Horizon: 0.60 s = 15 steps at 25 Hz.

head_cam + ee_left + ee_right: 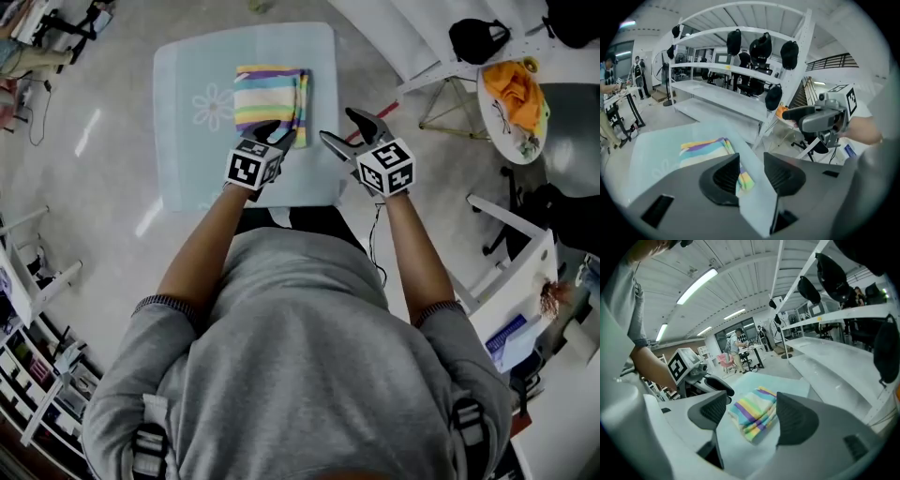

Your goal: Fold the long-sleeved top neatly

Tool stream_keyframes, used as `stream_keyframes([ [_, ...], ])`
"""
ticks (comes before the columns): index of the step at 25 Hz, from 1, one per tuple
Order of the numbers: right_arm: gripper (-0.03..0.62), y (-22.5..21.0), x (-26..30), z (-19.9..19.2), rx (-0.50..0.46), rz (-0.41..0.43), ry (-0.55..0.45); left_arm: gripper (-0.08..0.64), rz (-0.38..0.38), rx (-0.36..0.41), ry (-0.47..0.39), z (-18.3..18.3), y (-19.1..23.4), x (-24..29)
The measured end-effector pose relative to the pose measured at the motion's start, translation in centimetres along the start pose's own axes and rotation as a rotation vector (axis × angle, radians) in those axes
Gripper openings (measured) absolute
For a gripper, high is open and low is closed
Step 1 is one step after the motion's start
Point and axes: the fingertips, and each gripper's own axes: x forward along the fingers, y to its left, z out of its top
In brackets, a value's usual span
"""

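Top (270, 94) lies folded on the counter (187, 150); left gripper (273, 135) and right gripper (338, 127) hover near it, jaws apart, empty.

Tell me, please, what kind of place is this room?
Probably a large workshop or lab hall: tall white shelving hung with black bags, long ceiling lights, and people working at desks in the background.

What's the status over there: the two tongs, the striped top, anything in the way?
Left tongs open, empty. Right tongs open, empty. Striped top folded, lying on the pale blue table. Nothing in the way.
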Motion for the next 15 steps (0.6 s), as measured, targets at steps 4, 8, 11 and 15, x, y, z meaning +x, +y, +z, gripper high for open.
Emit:
stream_keyframes([
  [4,0.349,3.7,0.6,3.0,-0.004,-0.001,-0.065,0.181,-0.024,0.026,-0.113,2.2,1.4,-5.8],
  [8,0.348,7.9,0.6,6.5,0.008,-0.018,-0.136,0.181,-0.065,0.042,-0.265,5.3,3.0,-11.9],
  [11,0.349,11.4,0.8,9.2,-0.008,-0.036,-0.178,0.170,-0.092,0.095,-0.363,7.4,4.1,-16.4],
  [15,0.347,16.0,0.9,13.1,-0.057,-0.063,-0.239,0.116,-0.111,0.157,-0.471,9.4,5.4,-21.8],
])
